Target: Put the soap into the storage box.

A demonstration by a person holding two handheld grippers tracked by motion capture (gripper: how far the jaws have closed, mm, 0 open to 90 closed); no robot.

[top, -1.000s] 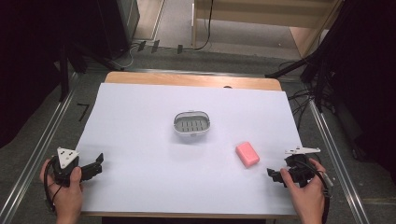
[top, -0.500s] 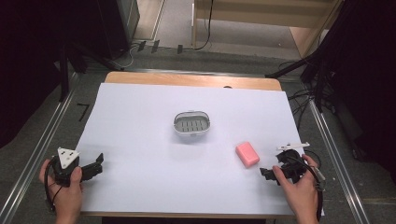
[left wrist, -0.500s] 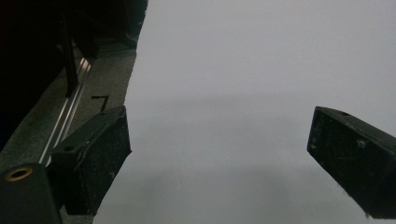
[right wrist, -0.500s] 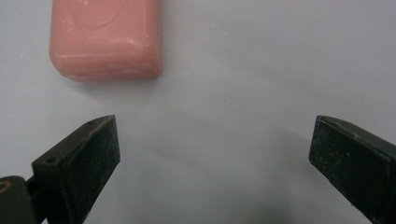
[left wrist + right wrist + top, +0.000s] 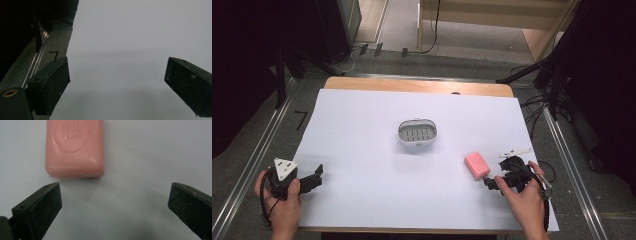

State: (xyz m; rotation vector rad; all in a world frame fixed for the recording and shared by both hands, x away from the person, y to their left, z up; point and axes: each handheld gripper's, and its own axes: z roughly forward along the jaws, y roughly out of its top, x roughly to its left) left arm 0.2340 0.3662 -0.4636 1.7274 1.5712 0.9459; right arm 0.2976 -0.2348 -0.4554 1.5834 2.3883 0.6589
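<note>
Right gripper (image 5: 115, 202) jaws spread wide, empty. Pink soap bar (image 5: 75, 147) flat on white table cover (image 5: 362, 140), just ahead of jaws, offset toward left jaw. Left gripper (image 5: 117, 85) wide open, empty, over bare cover. Soap dish (image 5: 417, 132) well beyond soap. Risk: off-centre closing likely shoves or twists slick bar aside.

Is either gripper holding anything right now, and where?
Nothing is held. Both the left gripper and the right gripper are open; the soap lies just ahead of the right one.
</note>
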